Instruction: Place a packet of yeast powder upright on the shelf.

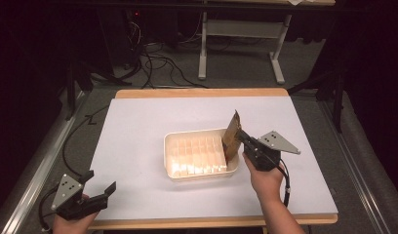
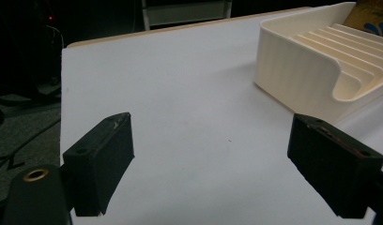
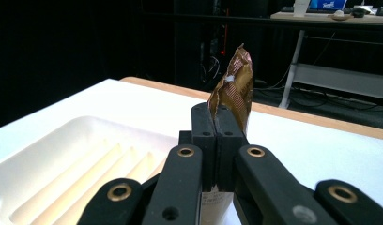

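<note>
At the near left corner of the white table (image 1: 138, 126), the left gripper (image 1: 97, 191) is resting in the person's hand with its jaws standing wide apart and nothing between them; in its own view the two black pads (image 2: 105, 154) are framing bare tabletop. Toward the middle, a cream plastic tray (image 1: 170, 161) is sitting flat, rounded at the corners, its floor moulded into smooth parallel ridges. At the tray's right end, the right gripper (image 1: 238, 138) is pinching a brown-gold packet (image 1: 231, 131) tight between fully closed jaws, holding it upright over the tray's right edge. The packet (image 3: 236, 86) is looking crinkly, thin and glossy, so it is probably light, limp and a little slippery, and is best gripped along a flat seam, as here.
</note>
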